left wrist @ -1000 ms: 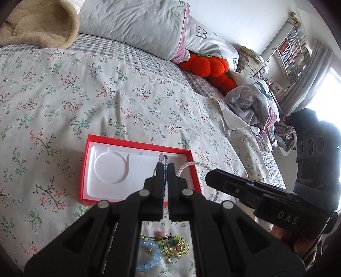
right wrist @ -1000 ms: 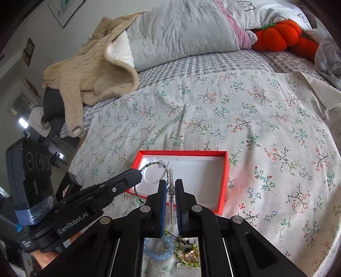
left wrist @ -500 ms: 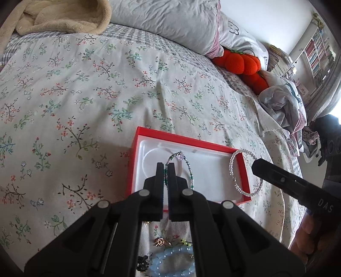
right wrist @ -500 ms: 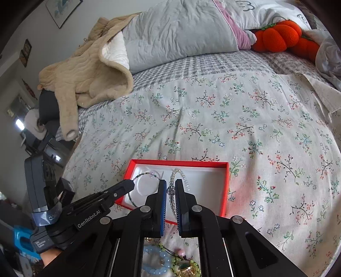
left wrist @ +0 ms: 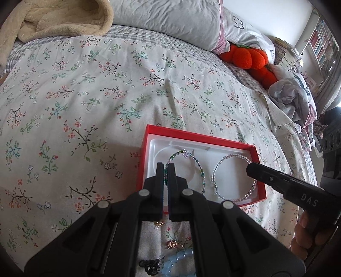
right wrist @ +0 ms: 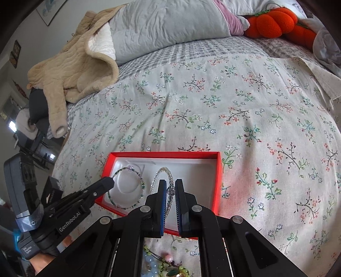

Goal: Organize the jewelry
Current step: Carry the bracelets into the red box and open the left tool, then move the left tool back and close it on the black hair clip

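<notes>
A red box (left wrist: pixel 196 137) (right wrist: pixel 219 174) with a white insert lies on the floral bedspread. A green beaded bracelet (left wrist: pixel 197 163) (right wrist: pixel 141 183) lies in its left half; my left gripper (left wrist: pixel 165 168) (right wrist: pixel 107 183) is shut on its near side. A clear beaded bracelet (left wrist: pixel 234 157) (right wrist: pixel 165 170) lies in the right half; my right gripper (right wrist: pixel 170 185) (left wrist: pixel 251 168) still straddles its near side, jaws slightly parted around the beads. More jewelry lies in front of the box: a blue bead bracelet (left wrist: pixel 174 262) (right wrist: pixel 151 263), gold pieces (left wrist: pixel 173 245).
Grey pillows (left wrist: pixel 166 19) and a beige fleece blanket (left wrist: pixel 53 19) lie at the head of the bed. An orange pumpkin plush (left wrist: pixel 247 57) and crumpled clothes (left wrist: pixel 294 100) are at the right. The bed edge drops off at the left in the right wrist view (right wrist: pixel 61 144).
Both grippers lowered their bracelets into the red box; the bracelets now lie flat on the white insert. The right jaws have parted slightly.
</notes>
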{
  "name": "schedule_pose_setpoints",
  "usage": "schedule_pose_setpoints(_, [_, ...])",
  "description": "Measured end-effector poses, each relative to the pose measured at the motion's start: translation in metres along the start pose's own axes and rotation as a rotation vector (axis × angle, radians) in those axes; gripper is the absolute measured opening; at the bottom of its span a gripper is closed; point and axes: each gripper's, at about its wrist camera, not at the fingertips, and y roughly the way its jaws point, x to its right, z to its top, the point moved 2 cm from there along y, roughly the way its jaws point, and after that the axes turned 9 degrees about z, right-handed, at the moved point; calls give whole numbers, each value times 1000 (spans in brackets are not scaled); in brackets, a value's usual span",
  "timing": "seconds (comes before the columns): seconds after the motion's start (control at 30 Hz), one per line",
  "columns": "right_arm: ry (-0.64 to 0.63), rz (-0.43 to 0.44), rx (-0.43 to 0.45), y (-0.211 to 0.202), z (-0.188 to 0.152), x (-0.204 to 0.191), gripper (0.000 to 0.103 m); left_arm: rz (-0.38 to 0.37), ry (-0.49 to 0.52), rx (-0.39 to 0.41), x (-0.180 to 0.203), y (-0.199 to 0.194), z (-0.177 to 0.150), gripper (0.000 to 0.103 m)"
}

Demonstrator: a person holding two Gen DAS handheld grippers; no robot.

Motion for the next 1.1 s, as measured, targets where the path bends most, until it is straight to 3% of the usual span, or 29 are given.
schedule_pose_setpoints(0.3, [2,-52,-13,0,-3,3,12,-23,18,-11,6,-6,1,5])
schedule_pose_setpoints(0.37, [-4,-50,-21,-5,-3,2,12,-26,34,1,8,-13,2,17])
schedule_pose_setpoints(0.5, [-26,-46,-22,-17,-8,-2,14,-17,53,6,7,-26,0,27])
schedule_pose_setpoints(0.57, [-36,-43,-24,-23,-13,-5,16,-6,64,2,6,-31,-2,40])
schedule_pose_setpoints(0.73, [-60,-47,-44,-32,-28,-8,22,34,104,-18,-1,-40,-13,56])
schedule_pose_setpoints(0.83, [-70,-50,-60,-35,-40,-8,33,62,128,-42,-6,-42,-25,66])
schedule_pose_setpoints(0.9, [-76,-54,-63,-37,-48,-8,59,75,140,-59,-9,-43,-33,68])
schedule_pose_setpoints(1.1, [-83,-68,-120,-35,-71,-6,61,123,173,-95,-23,-45,-54,77])
